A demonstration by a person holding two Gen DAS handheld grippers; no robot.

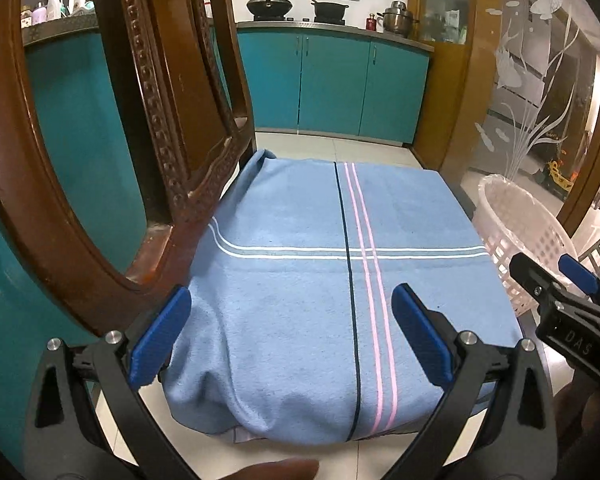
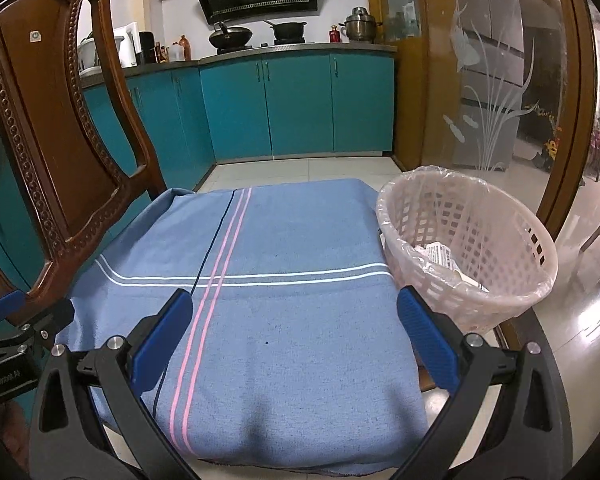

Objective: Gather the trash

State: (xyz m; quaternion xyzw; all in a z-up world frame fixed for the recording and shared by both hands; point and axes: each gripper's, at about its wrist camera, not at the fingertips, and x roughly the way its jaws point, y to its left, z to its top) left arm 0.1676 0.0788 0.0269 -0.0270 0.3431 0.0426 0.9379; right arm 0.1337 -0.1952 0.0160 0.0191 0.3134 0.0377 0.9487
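Although half hidden by nearer things, teal cabinets (image 2: 300, 104) along the back wall, with woks and a steel pot on the counter above. To the right, a frosted glass door (image 2: 488, 80) etched with fish and reeds, framed in amber wood. On the left, a carved brown wooden chair (image 2: 48, 120), its beaded back rising beside the seat. Over that seat, a blue cloth (image 2: 300, 240) draped flat and hanging down the near edge, crossed by two white stripes one way and by a dark line with two pink stripes the other. Just beside the cloth's right edge, on pale floor tiles, a pale plastic lattice basket (image 2: 480, 312) lined with a thin clear bag folded over the rim.

Nearest the cameras, the left gripper (image 1: 292, 296) with blue pads spread wide apart, poised over the near half of the cloth; whether touching the fabric, cannot tell. Likewise the right gripper (image 2: 295, 296), tongs wide apart, over the cloth's near right part, right pad close to the basket wall.

Smallest of all, the trash (image 2: 440, 254): crumpled white paper with printed text, lying inside the basket against its far inner side, partly hidden by the near rim.
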